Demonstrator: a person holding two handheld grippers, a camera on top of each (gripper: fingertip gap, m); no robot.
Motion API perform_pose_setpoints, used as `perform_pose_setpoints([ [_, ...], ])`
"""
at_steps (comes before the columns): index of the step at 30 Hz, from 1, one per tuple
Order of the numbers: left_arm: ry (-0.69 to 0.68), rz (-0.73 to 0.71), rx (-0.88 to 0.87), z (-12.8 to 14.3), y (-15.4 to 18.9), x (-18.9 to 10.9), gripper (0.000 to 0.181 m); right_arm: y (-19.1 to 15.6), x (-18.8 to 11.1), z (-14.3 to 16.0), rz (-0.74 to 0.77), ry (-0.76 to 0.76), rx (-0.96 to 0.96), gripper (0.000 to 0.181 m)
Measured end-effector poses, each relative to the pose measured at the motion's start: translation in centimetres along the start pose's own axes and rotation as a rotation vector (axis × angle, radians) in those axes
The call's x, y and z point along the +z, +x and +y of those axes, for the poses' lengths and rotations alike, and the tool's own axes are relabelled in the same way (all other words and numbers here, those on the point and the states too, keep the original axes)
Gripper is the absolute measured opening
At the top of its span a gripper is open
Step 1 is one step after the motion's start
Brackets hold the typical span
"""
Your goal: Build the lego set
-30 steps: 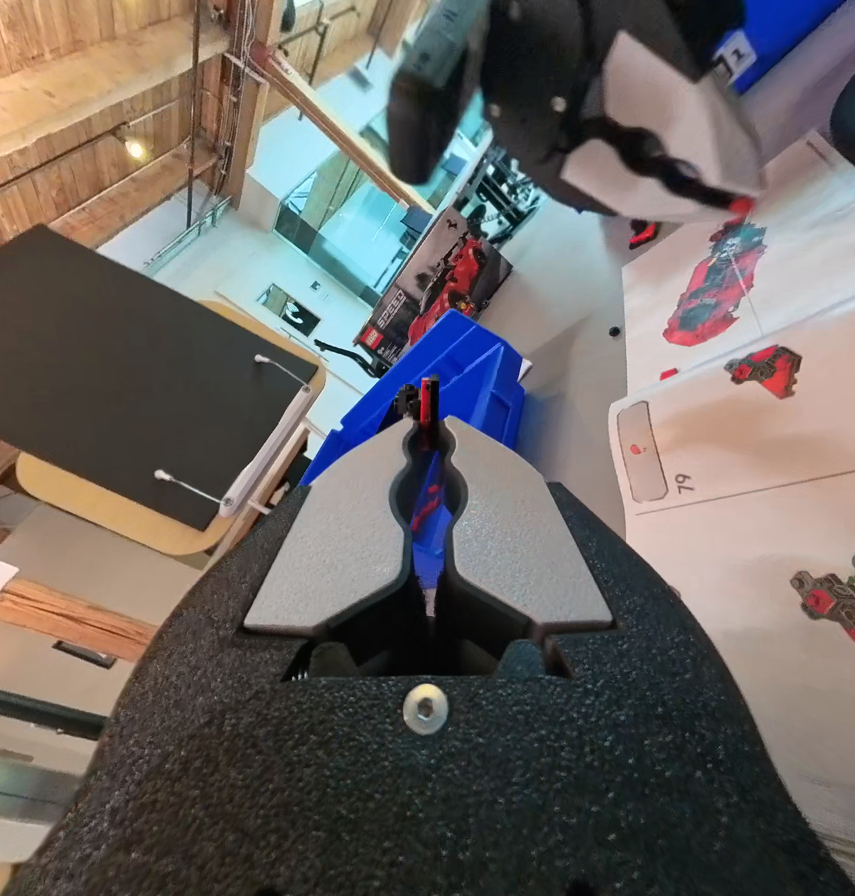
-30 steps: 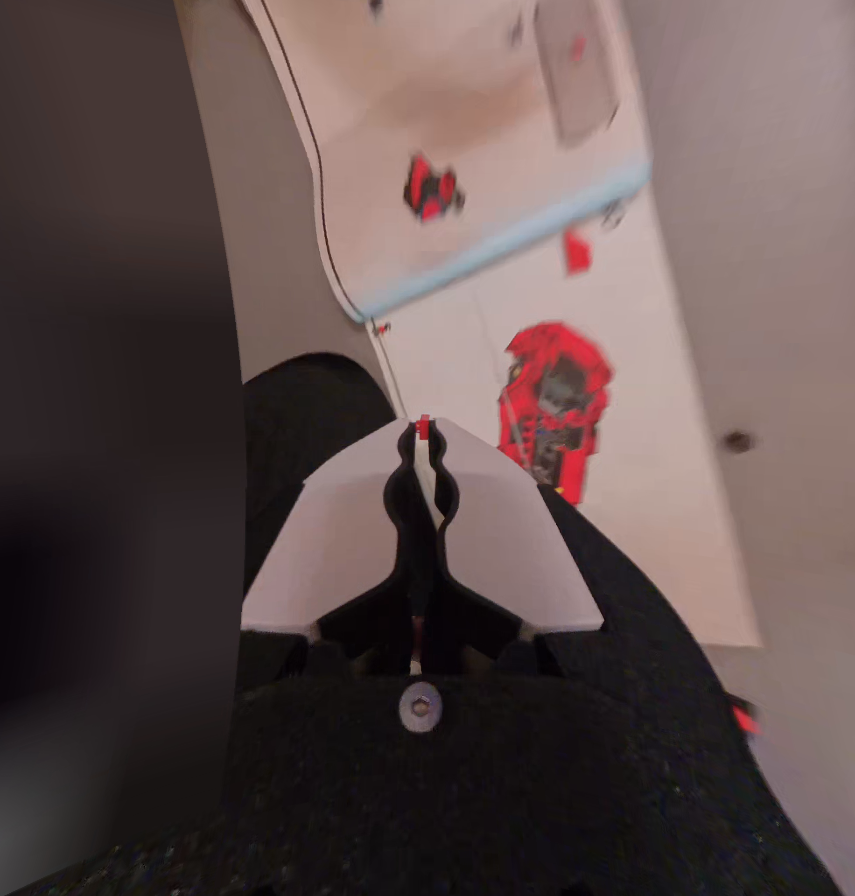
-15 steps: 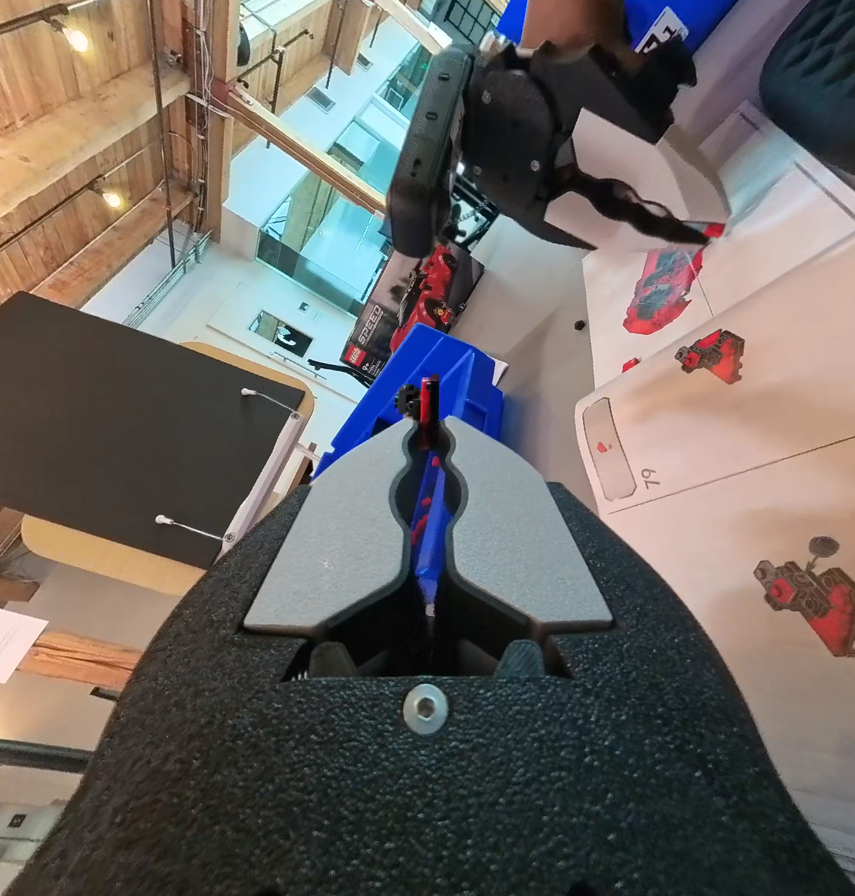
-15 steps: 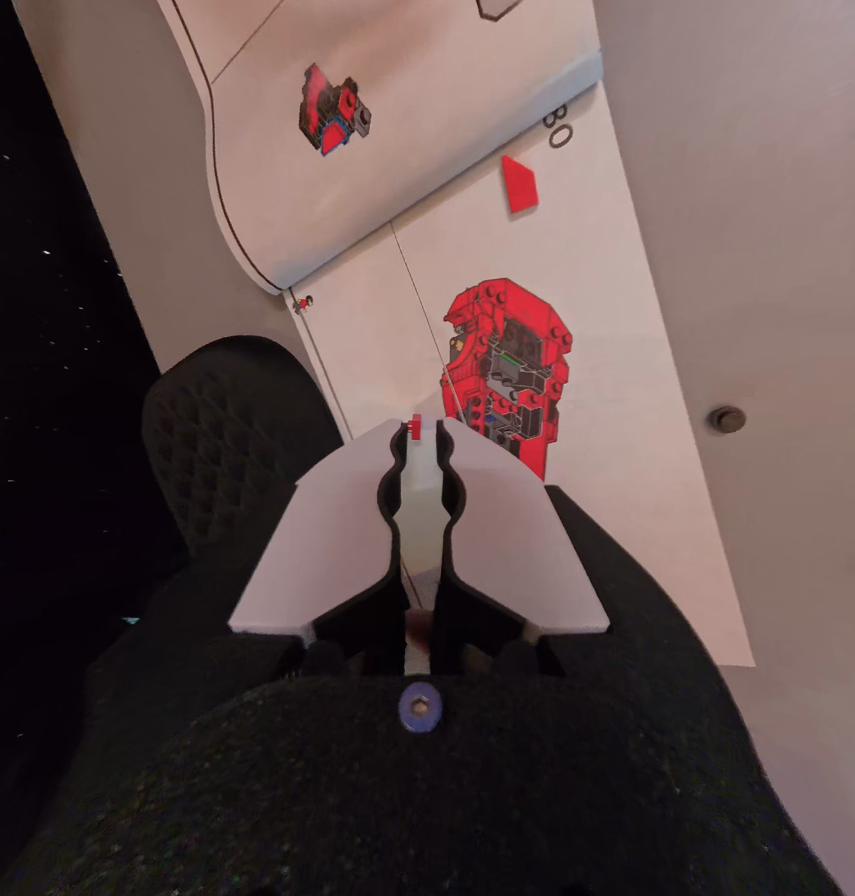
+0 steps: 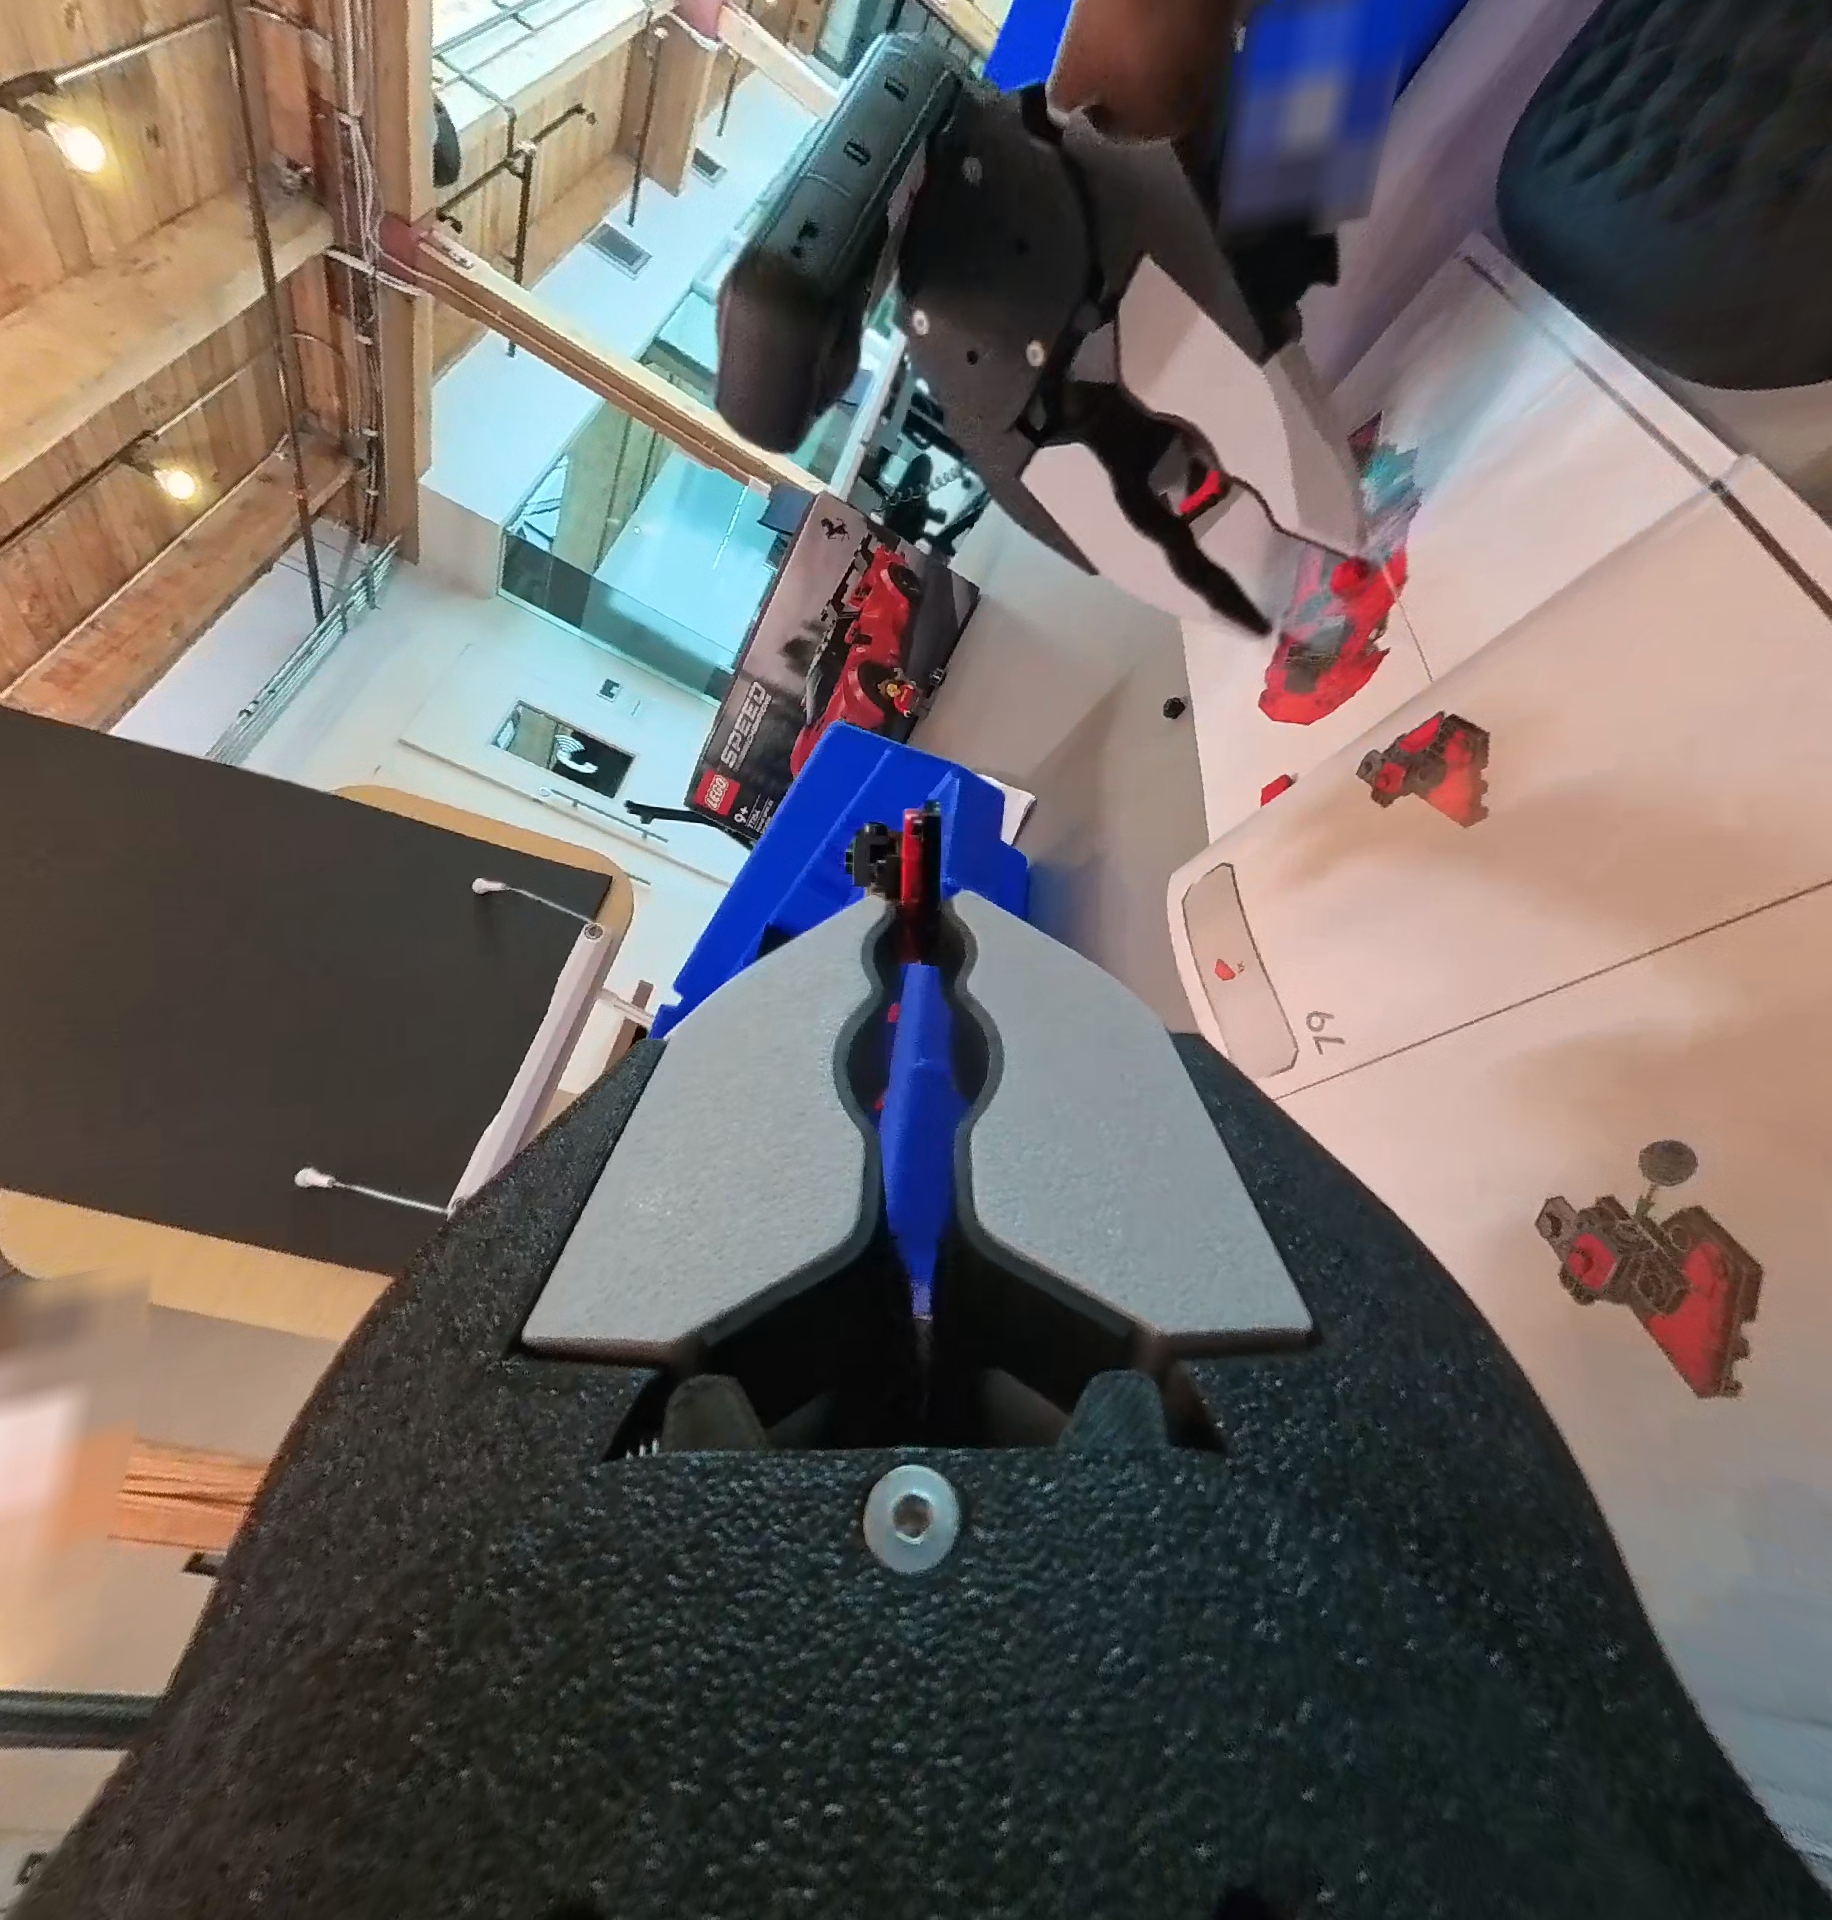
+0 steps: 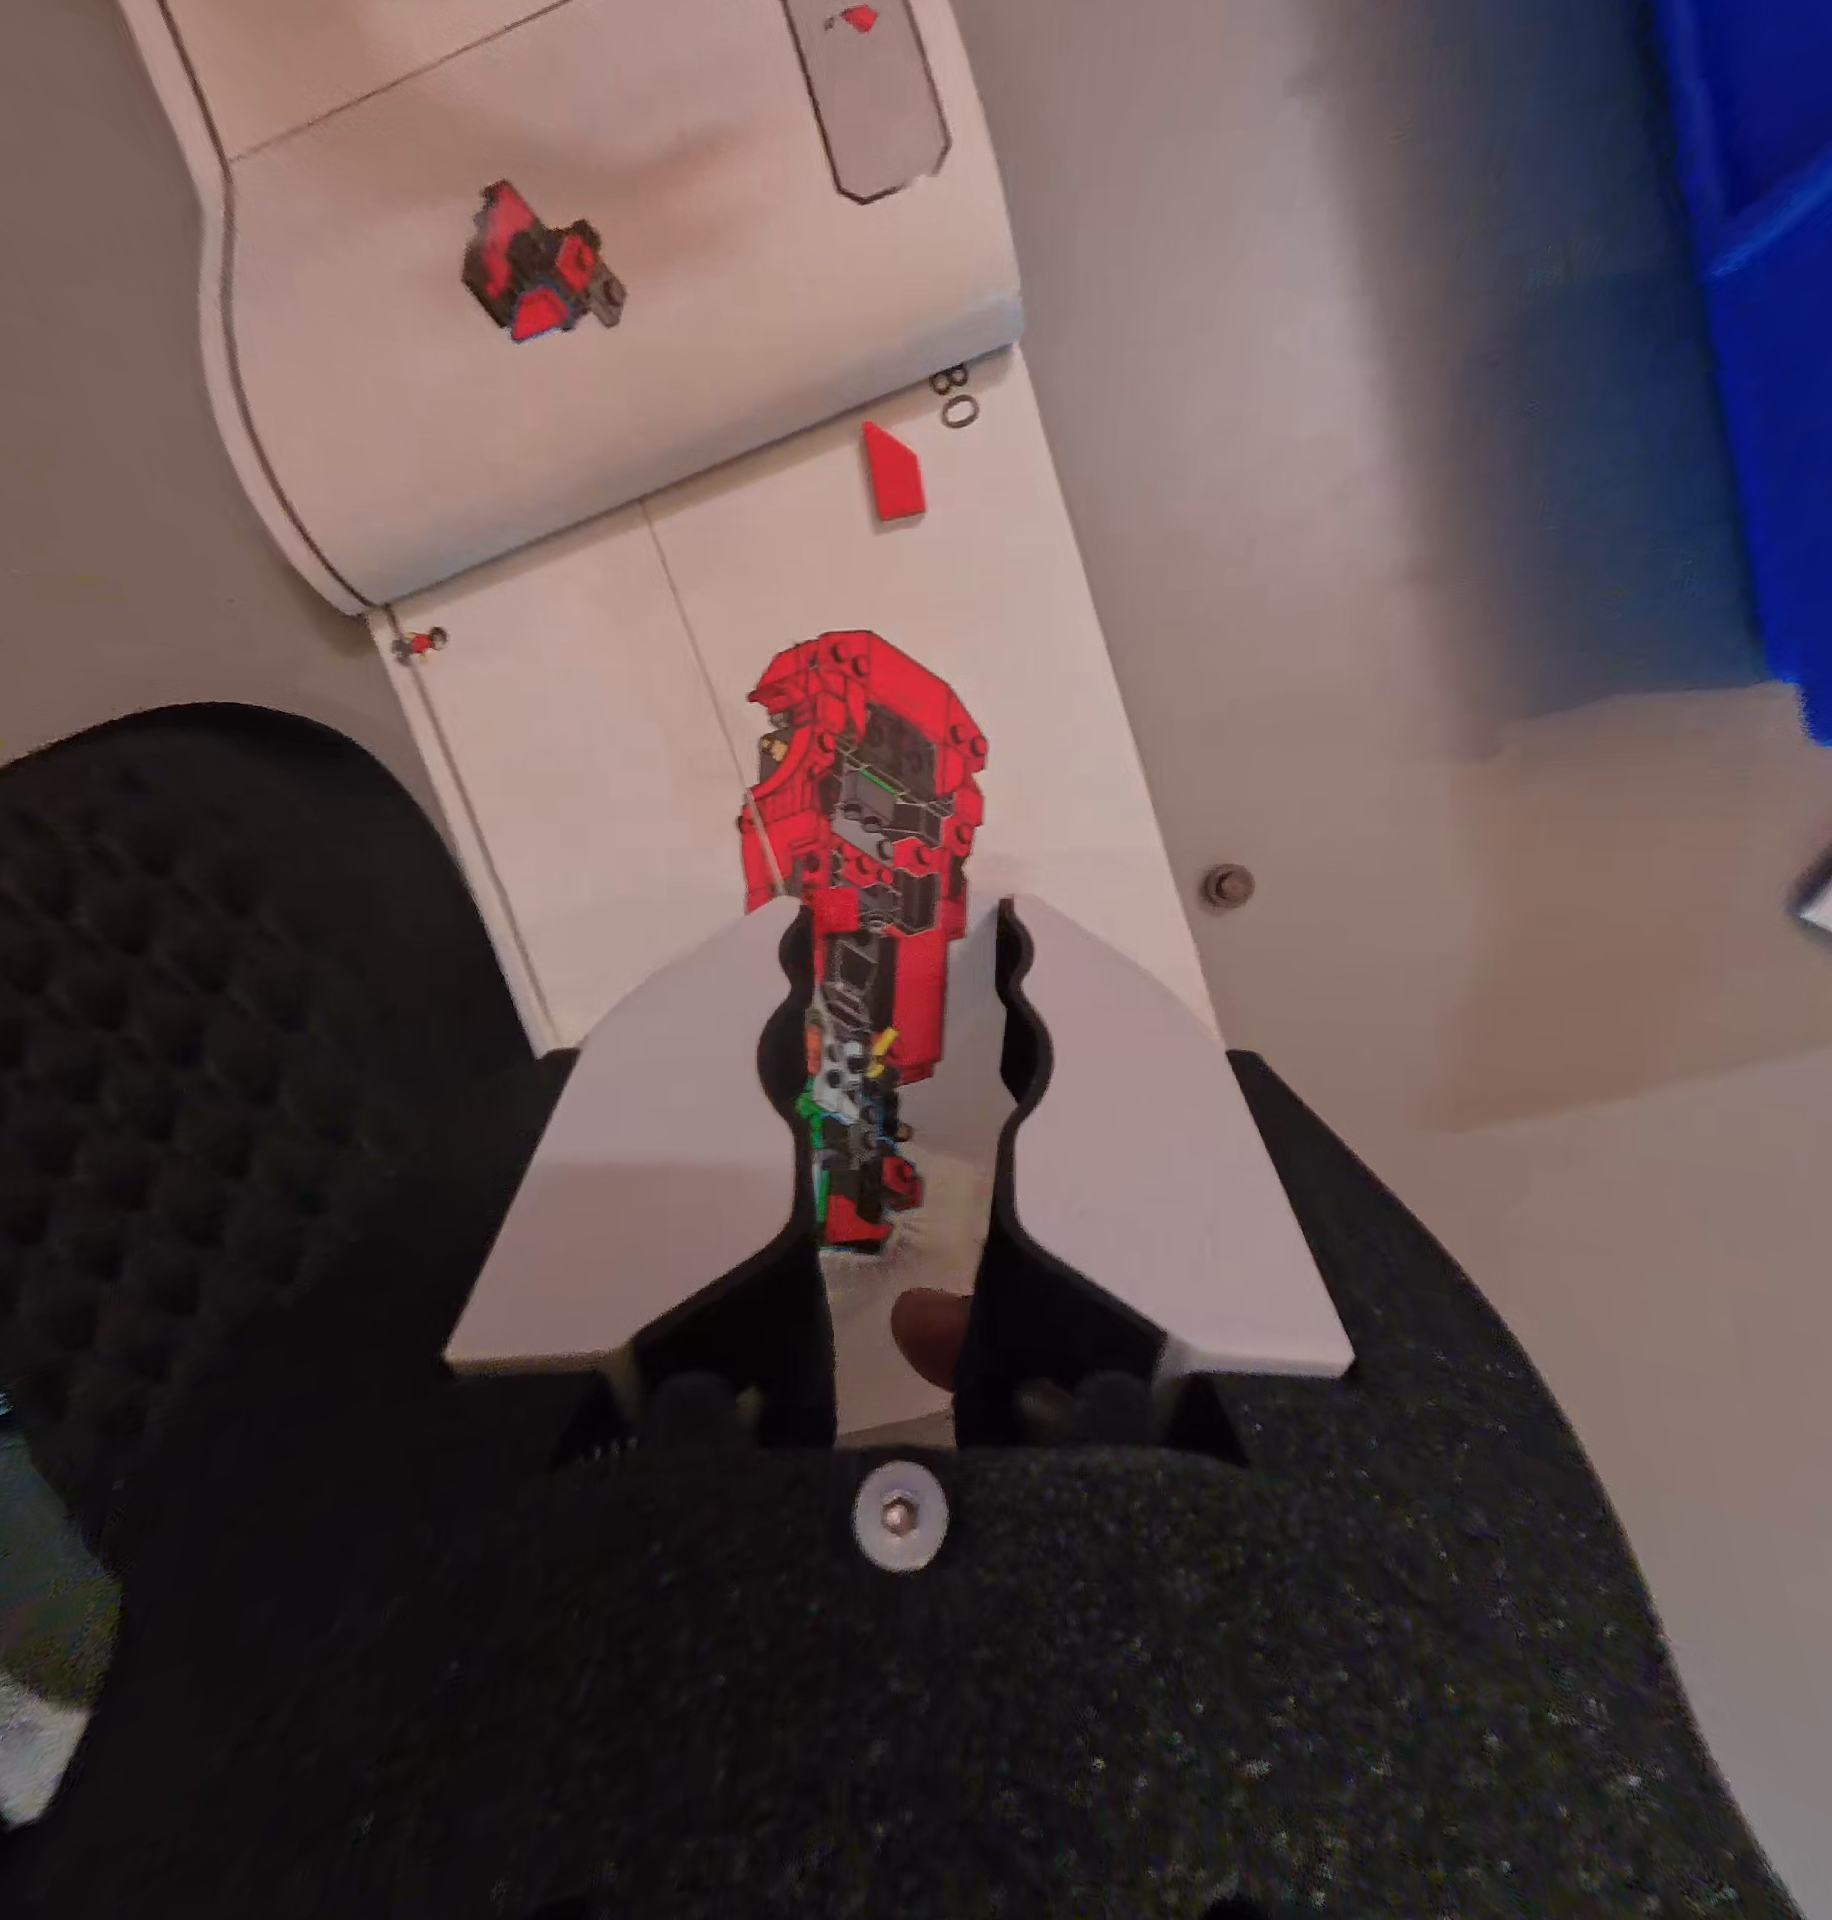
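My left gripper (image 5: 907, 914) is shut on a small red and black lego assembly (image 5: 904, 860), held up in front of a blue bin (image 5: 979, 862). My right gripper (image 6: 896, 909) is open, low over the open instruction booklet (image 6: 579, 779) and its printed red car (image 6: 870, 748). A small red piece (image 6: 835, 914) sits at its left fingertip; I cannot tell whether it rests on the page. The right gripper (image 5: 1296, 603) also shows in the left wrist view, tips down at the booklet (image 5: 1514, 1039).
A red wedge (image 6: 896, 473) shows on the page, loose or printed I cannot tell. A black dimpled pad (image 6: 164, 987) lies left of the booklet. The blue bin (image 6: 1805, 364) stands at the right. The lego box (image 5: 850, 634) stands behind the bin. My right fingertips sit around 20 cm from my left ones.
My right gripper has opened, so the small red piece is no longer pinched, and it has come down closer over the printed car. My left gripper stays shut on its assembly.
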State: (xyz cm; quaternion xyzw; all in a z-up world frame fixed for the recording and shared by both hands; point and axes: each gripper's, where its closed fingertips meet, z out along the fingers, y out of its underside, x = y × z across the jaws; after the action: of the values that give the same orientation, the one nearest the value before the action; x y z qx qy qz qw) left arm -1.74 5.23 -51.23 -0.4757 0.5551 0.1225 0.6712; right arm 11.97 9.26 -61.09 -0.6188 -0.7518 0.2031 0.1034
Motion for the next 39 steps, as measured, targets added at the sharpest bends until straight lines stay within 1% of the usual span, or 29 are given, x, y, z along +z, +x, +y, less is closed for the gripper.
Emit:
perform_pose_setpoints([
  [4,0.008,0.019,0.005,-0.2,0.4,0.1,0.005,1.2,-0.1,-0.3,0.100,0.000,-0.093,0.050],
  [5,0.009,0.020,0.005,-0.2,0.5,0.1,0.005,1.5,-0.2,-0.3,0.114,-0.002,-0.100,0.049],
  [6,0.010,0.020,0.006,-0.2,0.5,0.1,0.005,1.7,-0.3,-0.4,0.119,0.001,-0.107,0.048],
  [8,0.013,0.020,0.006,-0.3,0.5,0.1,0.005,1.3,-0.7,-0.7,0.102,0.030,-0.121,0.039],
  [9,0.014,0.021,0.010,-0.3,0.5,0.1,0.005,0.9,-1.0,-0.8,0.090,0.046,-0.125,0.032],
  [10,0.011,0.026,0.023,-0.3,0.7,0.1,0.005,0.5,-1.2,-0.7,0.076,0.051,-0.125,0.021],
  [12,-0.011,0.048,0.101,-0.2,1.4,0.2,0.005,-0.1,-1.2,-0.4,0.064,0.036,-0.117,0.012],
  [14,-0.043,0.076,0.197,0.0,2.3,0.5,0.006,-0.5,-0.8,-0.2,0.076,0.016,-0.134,0.011],
  [17,-0.063,0.113,0.273,-0.1,3.4,0.7,0.005,-0.5,-0.5,-0.3,0.112,-0.004,-0.170,0.013],
  [20,-0.063,0.143,0.294,-0.2,4.0,0.7,0.005,-0.6,-0.2,-0.3,0.099,-0.031,-0.179,0.013],
  [24,-0.094,0.175,0.358,0.4,4.8,0.7,0.006,-0.5,0.2,-0.2,0.097,-0.068,-0.190,0.008],
  [26,-0.096,0.191,0.364,0.4,5.1,0.7,0.006,-0.5,0.3,-0.1,0.095,-0.079,-0.187,0.008],
  [32,-0.103,0.237,0.385,0.7,6.2,0.8,0.006,-0.5,0.3,-0.1,0.097,-0.071,-0.185,0.008],
  [34,-0.106,0.250,0.395,0.7,6.5,0.8,0.006,-0.6,0.3,-0.3,0.087,-0.048,-0.184,0.007],
  [36,-0.109,0.260,0.409,0.8,6.8,0.9,0.006,-1.1,0.1,-1.5,0.058,0.025,-0.177,0.008],
  [39,-0.114,0.274,0.450,0.8,7.3,0.9,0.006,-2.6,-0.5,-5.0,0.003,0.209,-0.218,0.008],
])
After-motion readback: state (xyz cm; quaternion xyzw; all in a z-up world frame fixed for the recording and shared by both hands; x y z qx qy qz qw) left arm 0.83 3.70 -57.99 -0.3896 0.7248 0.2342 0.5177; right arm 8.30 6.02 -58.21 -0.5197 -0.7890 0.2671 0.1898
